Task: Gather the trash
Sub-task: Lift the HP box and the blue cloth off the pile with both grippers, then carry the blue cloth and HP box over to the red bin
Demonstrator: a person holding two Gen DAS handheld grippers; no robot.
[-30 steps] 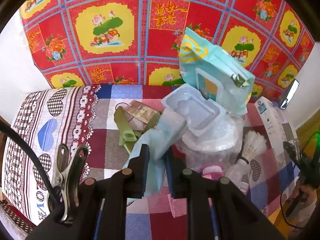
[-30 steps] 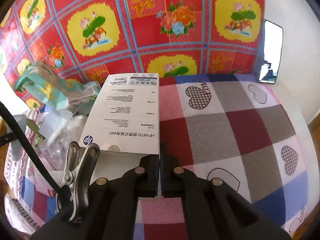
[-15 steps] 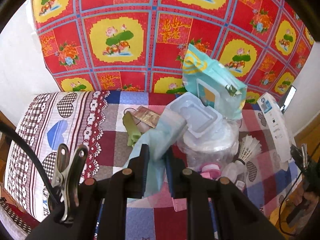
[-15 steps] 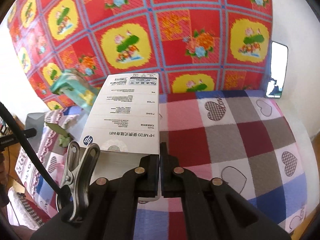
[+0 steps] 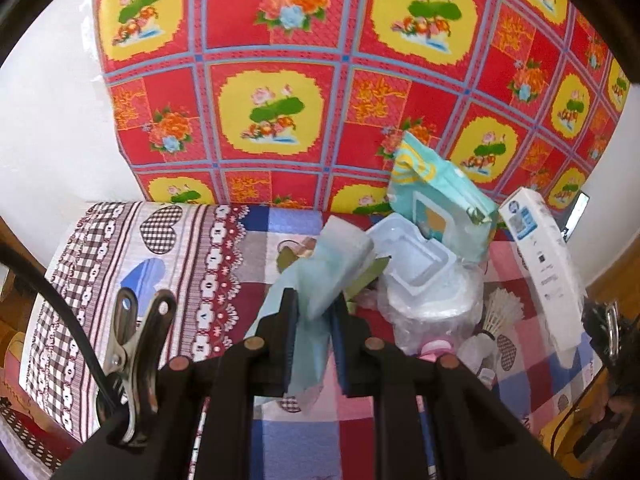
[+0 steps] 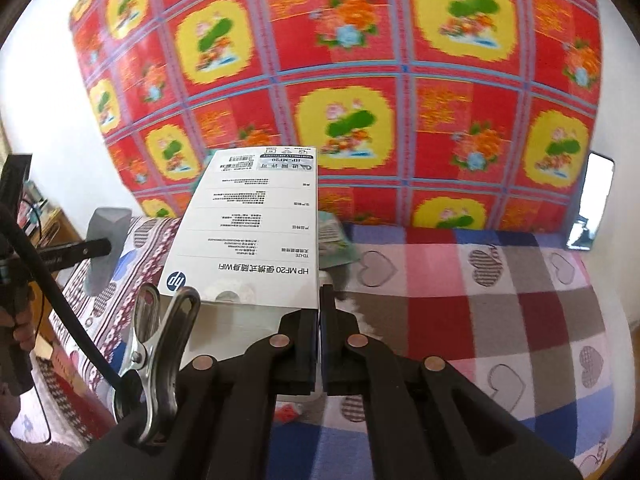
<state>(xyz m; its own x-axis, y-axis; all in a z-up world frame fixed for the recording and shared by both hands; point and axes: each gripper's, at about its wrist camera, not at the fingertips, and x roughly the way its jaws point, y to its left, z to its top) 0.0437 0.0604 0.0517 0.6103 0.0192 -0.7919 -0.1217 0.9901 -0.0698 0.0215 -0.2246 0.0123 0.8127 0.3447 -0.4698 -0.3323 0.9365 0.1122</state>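
- Pale blue-green plastic, a thin bag (image 5: 320,276), is pinched between the jaws of the left gripper (image 5: 314,320) in the lower middle of the left wrist view; its loose top rises above the fingertips and a flap hangs below them.
- White cardboard, a flat printed box (image 6: 248,232), is clamped along its right edge by the right gripper (image 6: 320,320), whose jaws are closed tight on it; it fills the middle left of the right wrist view and carries a round blue logo at its near corner.
- The same box (image 5: 540,264) shows at the right edge of the left wrist view, tilted and raised above the bed.
- Just right of the bag lies a heap of rubbish: a white plastic tray (image 5: 412,256), crumpled clear wrapping (image 5: 436,312) under it, and a teal wipes packet (image 5: 436,196) standing tilted behind it.
- A white shuttlecock (image 5: 500,312) lies near the heap, lower right, with a pink cap (image 5: 436,348) just left of it.
- A green scrap (image 5: 368,276) pokes out between the bag and the tray.
- All of this rests on a checked blanket with hearts (image 6: 520,312), red, grey, pink and blue.
- Behind the bed hangs a red and yellow flowered cloth (image 5: 280,112) across the upper frame.
- A metal clip (image 5: 136,344) sits at the lower left of the left gripper.
- At the far left of the right wrist view a hand (image 6: 22,324) holds a dark handle.
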